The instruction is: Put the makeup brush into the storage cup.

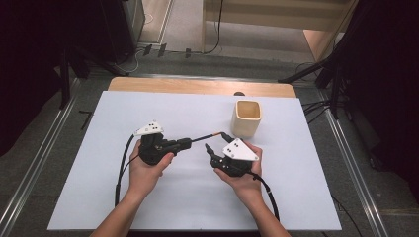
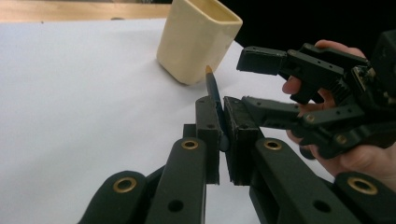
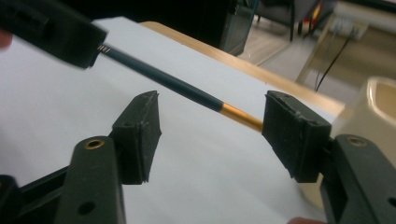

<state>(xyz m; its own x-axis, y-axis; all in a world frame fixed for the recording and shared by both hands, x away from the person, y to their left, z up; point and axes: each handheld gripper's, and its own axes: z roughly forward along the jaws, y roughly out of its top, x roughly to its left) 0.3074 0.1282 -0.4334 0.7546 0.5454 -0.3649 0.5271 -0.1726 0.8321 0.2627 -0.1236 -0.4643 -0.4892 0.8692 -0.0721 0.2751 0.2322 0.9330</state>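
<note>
My left gripper point(image 1: 185, 143) is shut on a thin dark pen point(image 1: 207, 138) with an orange-gold end, held a little above the white table sheet point(image 1: 163, 202). In the left gripper view the pen point(image 2: 214, 91) sticks out between the closed pads point(image 2: 208, 119) toward a cream square cup point(image 2: 196, 39). My right gripper point(image 1: 216, 142) is open, with its jaws on either side of the pen's gold end. In the right gripper view the pen point(image 3: 173, 84) runs across behind the wide-open gripper point(image 3: 217, 126), its gold tip passing behind the right pad point(image 3: 292, 133). The cup point(image 1: 246, 118) stands upright just beyond the right gripper.
The white sheet lies on a wooden table whose far edge point(image 1: 197, 86) shows behind it. Black cables point(image 1: 121, 168) trail from both grippers toward the person. Dark stands and floor cables surround the table.
</note>
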